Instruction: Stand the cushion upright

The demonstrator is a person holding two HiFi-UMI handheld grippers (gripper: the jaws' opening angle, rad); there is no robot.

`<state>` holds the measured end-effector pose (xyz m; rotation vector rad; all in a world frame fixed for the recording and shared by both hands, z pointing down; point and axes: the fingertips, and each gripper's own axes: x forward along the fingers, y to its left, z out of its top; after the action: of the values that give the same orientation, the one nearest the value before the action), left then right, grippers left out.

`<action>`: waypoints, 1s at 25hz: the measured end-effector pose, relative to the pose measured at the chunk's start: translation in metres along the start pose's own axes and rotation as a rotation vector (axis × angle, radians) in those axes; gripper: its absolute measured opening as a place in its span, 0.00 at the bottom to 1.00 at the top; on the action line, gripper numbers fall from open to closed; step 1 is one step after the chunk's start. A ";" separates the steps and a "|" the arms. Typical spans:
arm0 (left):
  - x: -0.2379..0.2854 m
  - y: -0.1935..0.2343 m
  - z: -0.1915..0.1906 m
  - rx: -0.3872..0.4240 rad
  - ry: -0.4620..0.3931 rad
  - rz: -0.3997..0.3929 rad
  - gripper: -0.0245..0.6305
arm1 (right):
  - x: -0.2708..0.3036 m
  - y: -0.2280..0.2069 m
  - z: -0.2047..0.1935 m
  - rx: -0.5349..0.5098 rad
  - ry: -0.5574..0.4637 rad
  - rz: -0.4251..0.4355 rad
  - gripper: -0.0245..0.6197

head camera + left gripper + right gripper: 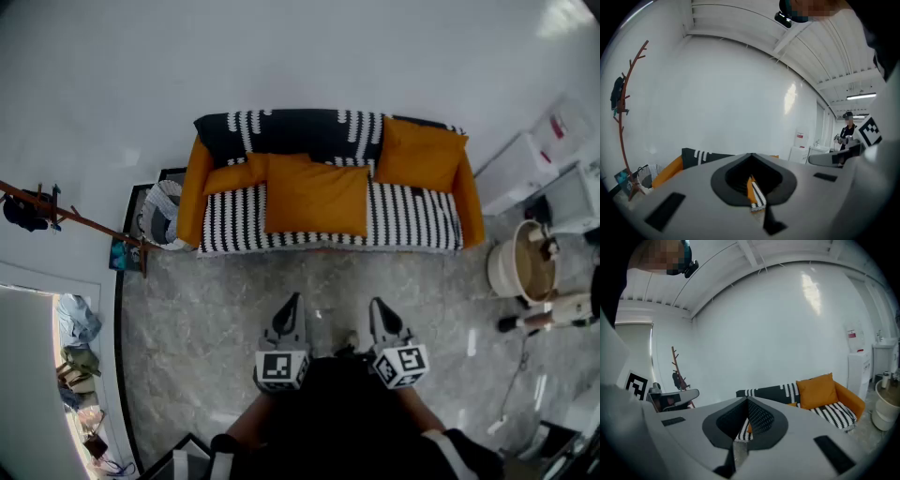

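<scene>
- Firstly, at the far left edge of the head view, a brown coat rack (66, 217) leans across the floor (206, 309), with a dark item hanging at its outer end.
- A woven basket (161, 217) stands on the floor just beside the sofa's left arm.
- The sofa (412, 220) stands against the white wall. It has a black-and-white striped seat, orange arms and a dark patterned backrest.
- The orange cushion (317, 197), the task's object, lies down on the seat left of centre. Its rear edge is at the backrest and its front edge is near the seat's front edge.
- The left gripper (292, 300) is held over the floor in front of the sofa. Its jaws are closed together with nothing between them, and it is well apart from the orange cushion.
- The right gripper (376, 305) is just beside the left one and points at the sofa. Its jaws are likewise closed and empty.
- A second cushion (420, 155), also orange, stands upright against the backrest at the seat's right rear corner.
- A pale bucket (518, 267) stands on the floor to the right of the sofa.
- White cabinets (517, 169) line the wall beyond the sofa's right arm.
</scene>
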<state>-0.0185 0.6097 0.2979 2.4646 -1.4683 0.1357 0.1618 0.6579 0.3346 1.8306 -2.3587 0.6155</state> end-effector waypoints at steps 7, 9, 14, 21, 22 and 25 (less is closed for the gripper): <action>-0.002 0.000 0.001 -0.012 0.001 -0.002 0.04 | -0.001 0.007 0.005 0.022 -0.006 0.002 0.03; -0.004 0.000 0.001 -0.021 0.000 -0.006 0.04 | -0.001 0.009 0.006 0.036 -0.017 0.001 0.03; -0.009 0.003 -0.001 -0.023 -0.002 -0.021 0.04 | -0.003 0.016 0.007 0.039 -0.034 0.003 0.03; -0.022 0.020 -0.004 -0.016 0.008 -0.044 0.04 | 0.001 0.036 0.000 0.033 -0.027 -0.018 0.03; -0.024 0.023 -0.005 -0.019 0.011 -0.047 0.04 | 0.001 0.041 0.000 0.036 -0.031 -0.020 0.03; -0.031 0.035 -0.006 -0.019 0.001 -0.062 0.04 | 0.004 0.055 -0.002 0.033 -0.037 -0.035 0.03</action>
<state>-0.0631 0.6216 0.3029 2.4912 -1.3847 0.1110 0.1085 0.6661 0.3240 1.9089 -2.3475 0.6263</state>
